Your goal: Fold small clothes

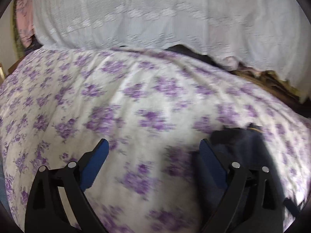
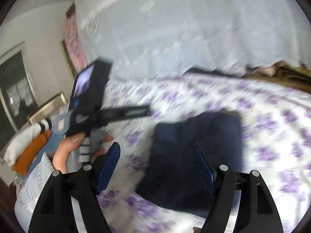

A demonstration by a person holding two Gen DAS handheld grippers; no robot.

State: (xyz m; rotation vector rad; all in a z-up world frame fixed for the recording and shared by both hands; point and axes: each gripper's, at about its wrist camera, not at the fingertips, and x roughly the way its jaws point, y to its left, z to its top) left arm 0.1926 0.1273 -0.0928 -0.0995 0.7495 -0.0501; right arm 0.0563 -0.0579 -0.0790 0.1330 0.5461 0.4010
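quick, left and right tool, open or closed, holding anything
Left tool: open, nothing between its fingers, over the floral sheet.
Right tool: open, holding nothing; the folded navy garment lies on the sheet under it.

A bed covered by a white sheet with purple flowers [image 1: 136,89] carries everything. In the right wrist view, 1 folded navy garment [image 2: 194,155] lies flat on it at about 5 o'clock; a pale blanket [image 1: 155,13] is heaped at 12 o'clock.

Pretty clearly a bedroom at home. There's a bed with a white purple-flowered cotton sheet [image 1: 136,89], plus a pale lacy white cover [image 1: 155,15] draped behind it
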